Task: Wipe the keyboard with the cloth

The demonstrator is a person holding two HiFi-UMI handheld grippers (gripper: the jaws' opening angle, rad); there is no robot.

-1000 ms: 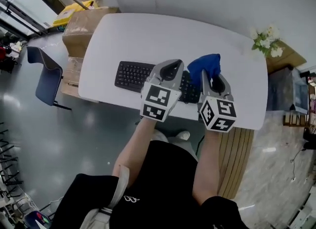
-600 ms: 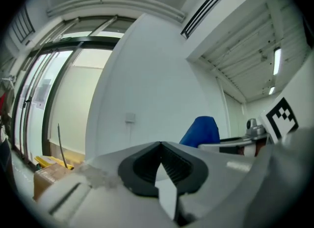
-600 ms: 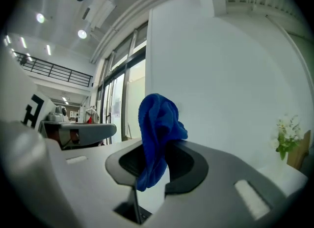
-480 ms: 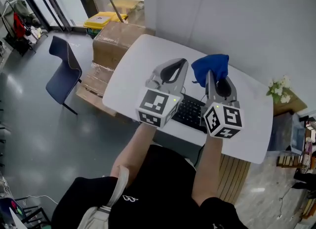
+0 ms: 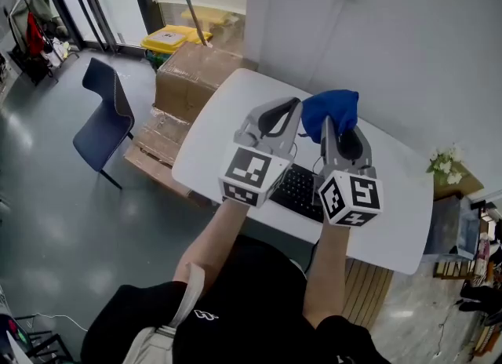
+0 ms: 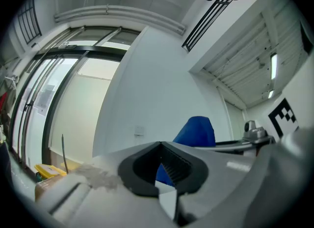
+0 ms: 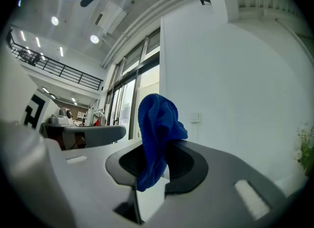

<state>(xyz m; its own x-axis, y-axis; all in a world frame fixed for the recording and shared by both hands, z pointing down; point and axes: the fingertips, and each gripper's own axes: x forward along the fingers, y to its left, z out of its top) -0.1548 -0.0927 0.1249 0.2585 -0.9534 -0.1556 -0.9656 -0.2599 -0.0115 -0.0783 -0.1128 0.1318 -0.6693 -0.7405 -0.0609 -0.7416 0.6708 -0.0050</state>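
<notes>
The blue cloth [image 5: 330, 111] is hanging bunched in the right gripper [image 5: 327, 122], whose jaws are pressing together on it; in the right gripper view a fold of the cloth [image 7: 156, 132] is standing above the jaw tips and another fold is drooping down between the dark pads. The cloth is being held up in the air above the table, clear of the keyboard [image 5: 299, 189]. That black keyboard is lying on the white table [image 5: 217, 136] at 6 o'clock from the cloth in the head view, and only a small part of it is showing between the two marker cubes.

The left gripper [image 5: 296, 104] is sitting just beside the right one, at 9 o'clock from the cloth, with its jaws meeting at the tips and gripping nothing. Both grippers are pointing up towards the white wall.

At 10 o'clock from the table a cardboard box [image 5: 197, 77] is standing against its edge, with a blue chair [image 5: 105, 110] on the grey floor at 9 o'clock and a yellow bin [image 5: 164, 39] at 11 o'clock. White flowers [image 5: 445, 162] are sitting off the table's end at 3 o'clock
</notes>
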